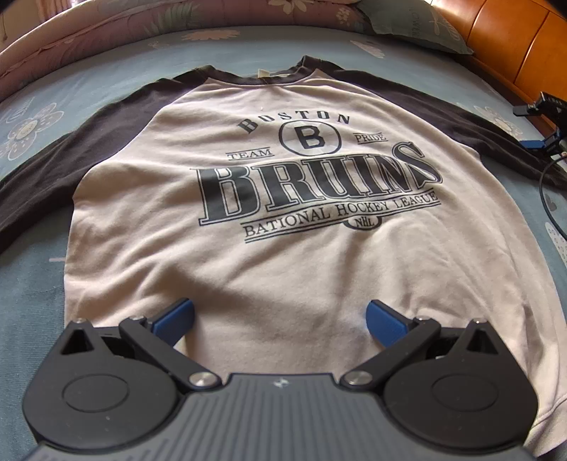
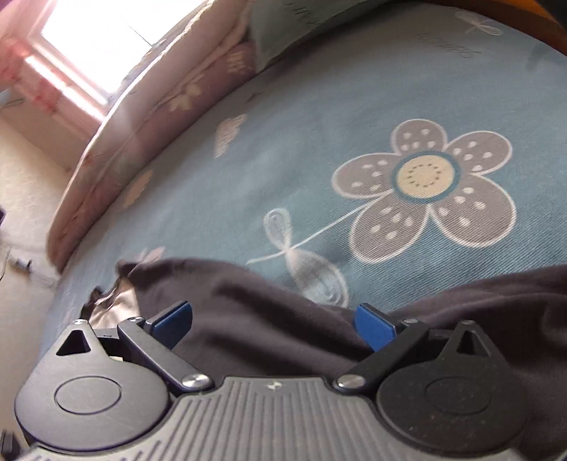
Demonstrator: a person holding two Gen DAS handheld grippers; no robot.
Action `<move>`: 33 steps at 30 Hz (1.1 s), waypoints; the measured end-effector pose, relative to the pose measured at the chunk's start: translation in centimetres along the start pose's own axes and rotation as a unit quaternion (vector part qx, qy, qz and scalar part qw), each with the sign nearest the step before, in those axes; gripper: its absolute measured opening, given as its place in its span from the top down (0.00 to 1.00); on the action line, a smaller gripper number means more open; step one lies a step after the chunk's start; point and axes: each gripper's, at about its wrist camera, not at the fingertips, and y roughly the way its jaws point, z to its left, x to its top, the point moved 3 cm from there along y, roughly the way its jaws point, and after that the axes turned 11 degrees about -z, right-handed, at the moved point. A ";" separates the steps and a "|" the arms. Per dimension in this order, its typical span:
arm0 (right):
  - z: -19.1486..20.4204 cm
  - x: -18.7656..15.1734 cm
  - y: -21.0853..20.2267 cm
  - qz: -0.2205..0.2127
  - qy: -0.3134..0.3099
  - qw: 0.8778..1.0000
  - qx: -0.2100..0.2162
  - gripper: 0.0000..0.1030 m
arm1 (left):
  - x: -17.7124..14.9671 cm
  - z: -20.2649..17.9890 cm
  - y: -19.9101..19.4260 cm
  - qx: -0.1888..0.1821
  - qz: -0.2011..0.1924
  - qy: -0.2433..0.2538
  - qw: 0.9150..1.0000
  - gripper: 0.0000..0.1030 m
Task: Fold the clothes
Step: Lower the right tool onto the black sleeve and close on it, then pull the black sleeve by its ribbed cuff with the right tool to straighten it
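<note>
Currently, the left gripper (image 1: 280,321) hangs low over the hem end of the shirt (image 1: 269,255), pointing along the garment toward its collar. Its jaws stand wide apart, and nothing lies between the two blue fingertips (image 1: 175,319).

The right gripper (image 2: 274,321) is tilted and aimed across a dark sleeve (image 2: 255,312) at the bed edge. Its jaws also stand wide apart, with sleeve fabric lying in the gap; whether the pads touch the fabric cannot be told. This view is motion-blurred.

One shirt is present. It lies flat, print side up, on the bedsheet (image 1: 106,81), with both dark sleeves spread outward. The body is pale, and the print reads "BOSTON BRUINS".

The sheet is blue-grey with a large flower pattern (image 2: 425,181). A pinkish quilt (image 1: 117,17) lies bunched along the far side of the bed. One pillow (image 1: 414,25) rests against an orange wooden headboard (image 1: 510,46). A bright window (image 2: 95,46) shows beyond the quilt in the right wrist view.

Part of a dark device with a blue piece (image 1: 542,138) and a cable sits at the bed's right edge, near one sleeve.
</note>
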 end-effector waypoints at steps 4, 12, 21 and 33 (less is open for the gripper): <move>0.5 1.6 -1.0 -0.030 -0.041 0.998 -0.031 0.21 | 0.0 -0.1 0.0 0.002 0.001 0.002 1.000 0.01; 0.8 0.6 2.1 0.005 -0.139 0.983 -0.118 0.79 | 0.0 -0.3 0.1 0.007 0.001 0.007 1.000 0.01; 4.6 -3.9 1.6 -0.004 -0.340 0.929 -0.143 0.79 | -0.1 -0.2 0.1 0.007 -0.001 0.010 1.000 0.01; 6.0 -4.8 1.2 -0.014 -0.397 0.906 -0.144 0.78 | -0.1 -0.2 0.2 0.006 -0.005 0.012 1.000 0.01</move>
